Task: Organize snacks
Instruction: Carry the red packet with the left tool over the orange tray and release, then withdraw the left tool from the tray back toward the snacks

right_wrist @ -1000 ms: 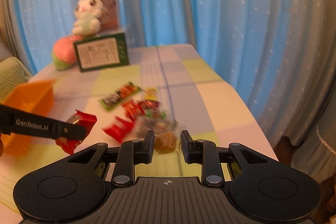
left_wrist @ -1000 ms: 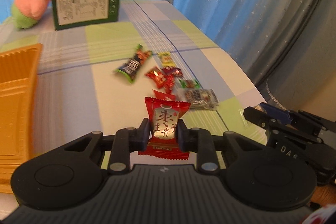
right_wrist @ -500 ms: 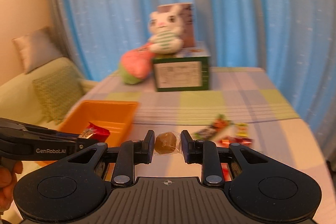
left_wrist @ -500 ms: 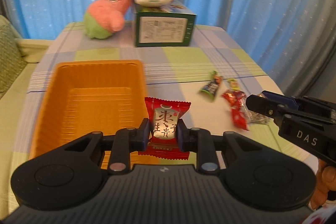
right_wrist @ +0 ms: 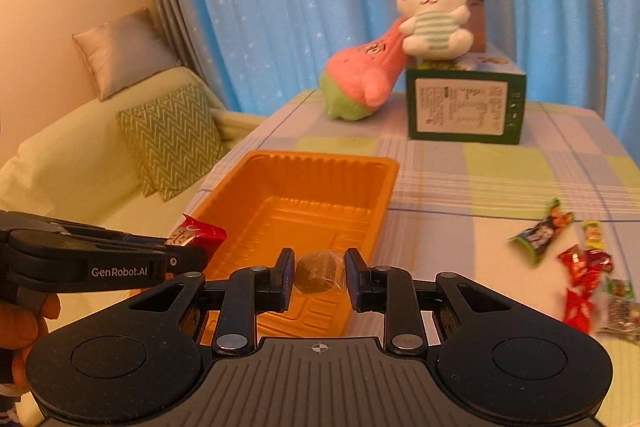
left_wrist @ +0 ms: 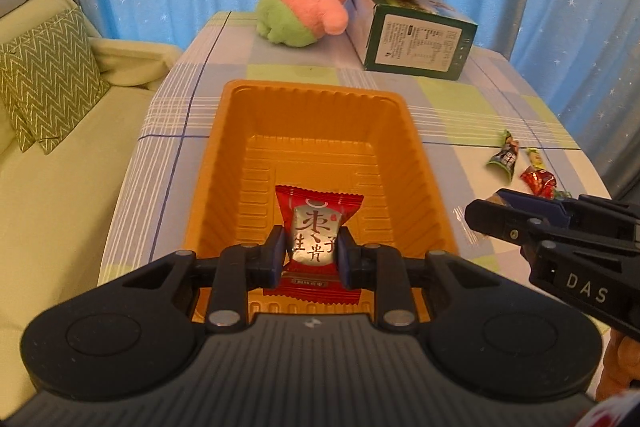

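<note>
Left gripper [left_wrist: 311, 254] is clamped on a red foil-wrapped candy packet [left_wrist: 316, 227] above the empty orange plastic tray [left_wrist: 420, 155]. Right gripper [right_wrist: 318, 277] pinches a brown cellophane-wrapped sweet [right_wrist: 316, 271] over the tray's near end. Both judged light, crinkly, slippery; mid-body hold suits.

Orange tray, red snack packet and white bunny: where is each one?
Orange tray [left_wrist: 320, 93]: left wrist view, far rim.
Red snack packet [left_wrist: 314, 233]: left wrist view, silver label.
White bunny [right_wrist: 434, 27]: right wrist view, striped belly.
</note>
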